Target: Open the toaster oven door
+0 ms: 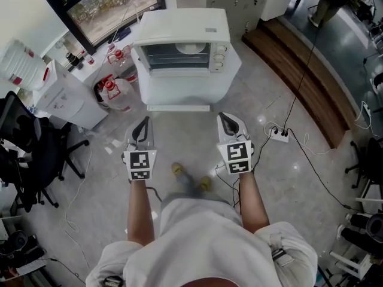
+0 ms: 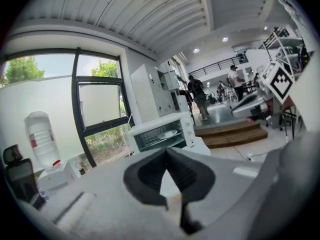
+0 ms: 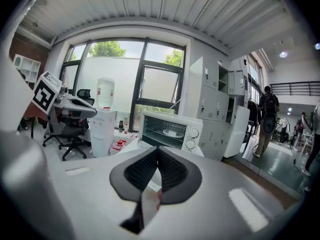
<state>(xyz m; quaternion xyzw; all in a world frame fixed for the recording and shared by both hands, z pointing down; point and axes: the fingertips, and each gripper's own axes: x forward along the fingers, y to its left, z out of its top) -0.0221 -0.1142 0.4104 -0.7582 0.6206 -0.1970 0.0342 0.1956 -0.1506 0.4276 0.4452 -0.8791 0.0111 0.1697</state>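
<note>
Toaster oven (image 1: 179,26) door (image 1: 178,91) folded down, plate (image 1: 190,48) inside — left tongs (image 1: 143,122) and right tongs (image 1: 225,118) both pinched together, empty.

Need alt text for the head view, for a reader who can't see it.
Seen from above, a person holds the left tongs and right tongs, both shut and empty, pointed toward a white toaster oven that sits apart from them on a white stand. A white plate shows inside the oven.
</note>
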